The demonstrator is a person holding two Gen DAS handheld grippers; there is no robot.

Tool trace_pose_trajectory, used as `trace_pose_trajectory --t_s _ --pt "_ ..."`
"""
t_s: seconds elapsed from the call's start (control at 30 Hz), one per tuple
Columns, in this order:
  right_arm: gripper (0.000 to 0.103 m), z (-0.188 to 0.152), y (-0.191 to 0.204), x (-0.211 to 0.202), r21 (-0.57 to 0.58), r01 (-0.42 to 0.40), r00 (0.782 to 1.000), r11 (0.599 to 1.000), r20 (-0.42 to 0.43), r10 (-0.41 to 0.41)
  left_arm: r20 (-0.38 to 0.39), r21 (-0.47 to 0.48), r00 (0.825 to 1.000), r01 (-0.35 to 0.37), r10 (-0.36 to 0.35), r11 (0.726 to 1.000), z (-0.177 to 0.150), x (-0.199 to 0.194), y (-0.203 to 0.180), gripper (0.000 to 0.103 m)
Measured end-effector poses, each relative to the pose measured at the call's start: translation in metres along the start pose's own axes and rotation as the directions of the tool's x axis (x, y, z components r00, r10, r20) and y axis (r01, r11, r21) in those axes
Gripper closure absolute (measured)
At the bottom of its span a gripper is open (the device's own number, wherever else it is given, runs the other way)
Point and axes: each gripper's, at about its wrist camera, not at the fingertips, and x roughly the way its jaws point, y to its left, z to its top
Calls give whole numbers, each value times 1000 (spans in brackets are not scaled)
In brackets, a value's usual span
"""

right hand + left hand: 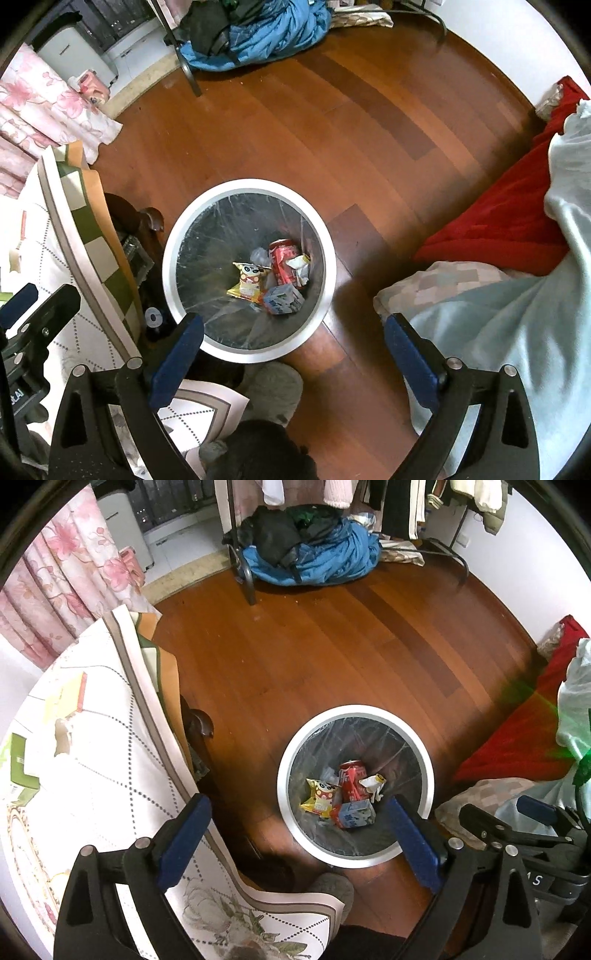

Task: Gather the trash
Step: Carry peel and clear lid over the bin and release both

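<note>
- Both grippers, left gripper (299, 834) and right gripper (293, 354), hover with jaws wide apart, holding nothing.
- Trash, a red can (284, 262) and wrappers, lies in the bin (184, 229).
- Risk: remaining items on the surface (96, 775) may be overlooked.

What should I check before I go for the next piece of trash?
1. Left gripper open and holding nothing: ok.
2. Right gripper open and holding nothing: ok.
3. Round white-rimmed trash bin with clear liner upright on the wooden floor: ok.
4. Red soda can, yellow snack wrapper and small blue-and-white carton lying inside the bin: ok.
5. Room left in the bin: ok.
6. Trash left on the patterned tablecloth: cannot tell.
</note>
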Motion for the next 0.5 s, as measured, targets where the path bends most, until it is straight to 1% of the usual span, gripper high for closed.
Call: trace_pose_trajectory --t_s 0.17,0.27,0.37,0.5 --pt "3 -8 2 -31 1 1 999 1000 43 -1 31 -10 999 7 -7 1000 -1 -22 3 6" --pt "3 -12 2 -52 6 -7 997 1000 75 6 62 -18 998 6 -5 1000 -1 -41 6 6" --pt "3 -15 4 -80 11 -24 993 1000 117 22 102 -29 995 3 0 1000 -1 -65 12 6" --pt "3 -19 19 -126 -6 -64 980 998 190 64 162 -58 986 -25 34 998 -4 -103 32 6"
